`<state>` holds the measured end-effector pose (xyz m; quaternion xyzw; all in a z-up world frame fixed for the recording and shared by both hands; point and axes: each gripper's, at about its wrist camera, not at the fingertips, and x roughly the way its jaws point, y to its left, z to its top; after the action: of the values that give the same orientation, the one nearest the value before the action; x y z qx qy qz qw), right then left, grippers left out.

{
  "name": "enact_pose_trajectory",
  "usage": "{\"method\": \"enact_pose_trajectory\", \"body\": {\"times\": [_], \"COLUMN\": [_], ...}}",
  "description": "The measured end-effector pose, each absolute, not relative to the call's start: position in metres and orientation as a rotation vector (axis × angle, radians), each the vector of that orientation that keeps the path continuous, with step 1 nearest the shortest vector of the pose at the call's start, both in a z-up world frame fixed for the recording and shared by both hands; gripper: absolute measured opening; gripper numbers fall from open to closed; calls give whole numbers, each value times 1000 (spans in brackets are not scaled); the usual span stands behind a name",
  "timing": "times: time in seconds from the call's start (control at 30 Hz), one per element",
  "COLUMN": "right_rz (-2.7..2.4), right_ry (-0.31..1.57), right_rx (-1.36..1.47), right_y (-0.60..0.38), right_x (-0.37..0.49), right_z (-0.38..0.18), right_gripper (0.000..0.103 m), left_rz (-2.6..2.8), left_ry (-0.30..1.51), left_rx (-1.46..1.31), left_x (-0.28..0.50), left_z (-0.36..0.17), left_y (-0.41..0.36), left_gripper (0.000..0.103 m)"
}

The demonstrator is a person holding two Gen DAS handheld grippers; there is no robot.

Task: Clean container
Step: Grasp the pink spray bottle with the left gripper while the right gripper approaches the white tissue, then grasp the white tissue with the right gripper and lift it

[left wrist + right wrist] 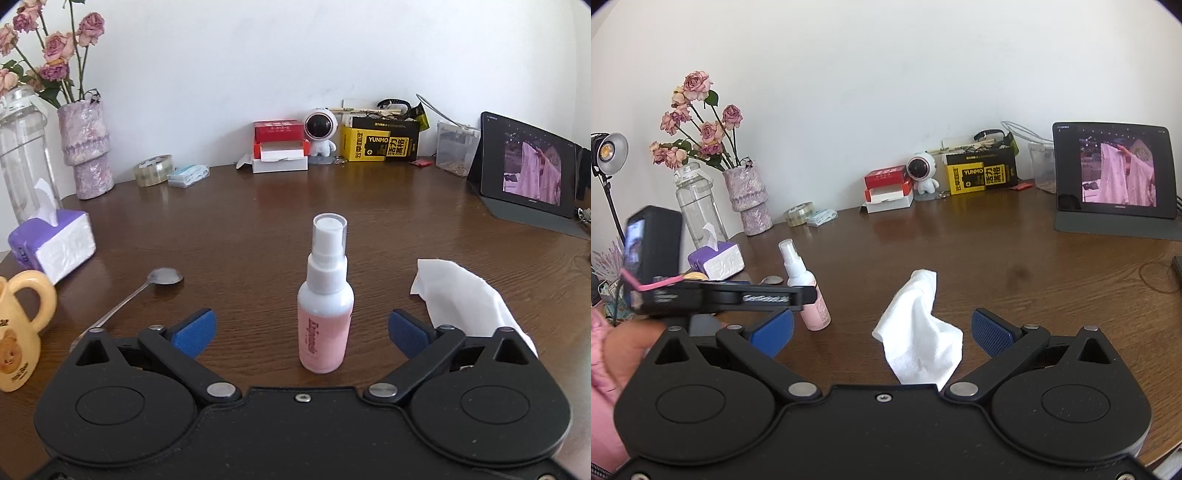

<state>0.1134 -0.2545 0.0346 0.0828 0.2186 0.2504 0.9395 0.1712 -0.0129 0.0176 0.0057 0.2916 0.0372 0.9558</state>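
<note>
Left gripper (301,332): wide open, empty, straddling spray bottle (325,299), frame centre. Right gripper (882,328): wide open, empty, around white wipe (919,332), lower centre. Bottle: 1, upright, light, smooth, likely slippery; grip pink body.

On a brown table (369,221) are counted one spray bottle (325,295), one wipe (469,295), one spoon (147,291), one mug (18,332), one tissue box (55,243), one clear bottle (26,155), one vase (86,147), one tape roll (153,170), one astronaut figure (320,134), one yellow box (380,142) and one tablet (528,166). Two grippers (301,332) (882,332) are shown.
</note>
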Motion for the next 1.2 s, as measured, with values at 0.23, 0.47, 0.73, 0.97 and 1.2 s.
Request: {"method": "enact_pose_trajectory", "body": {"times": [0.23, 0.47, 0.73, 0.97, 1.2], "right_rz": [528, 538, 523, 511, 506], "right_ry": [468, 501, 517, 531, 562], "right_rx": [165, 150, 148, 141, 133], "right_y": [-252, -247, -247, -246, -245], "right_x": [115, 123, 124, 126, 143], "right_z": [30, 23, 18, 15, 7], "right_gripper": [103, 103, 103, 103, 103], "left_rz": [99, 78, 30, -38, -90], "left_ry": [562, 578, 602, 572, 523], "left_rx": [59, 70, 38, -93, -197], "left_x": [182, 190, 195, 178, 136], "left_z": [7, -1, -7, 1, 22], "left_y": [-18, -20, -17, -6, 7], "left_gripper": [89, 67, 34, 34, 34]}}
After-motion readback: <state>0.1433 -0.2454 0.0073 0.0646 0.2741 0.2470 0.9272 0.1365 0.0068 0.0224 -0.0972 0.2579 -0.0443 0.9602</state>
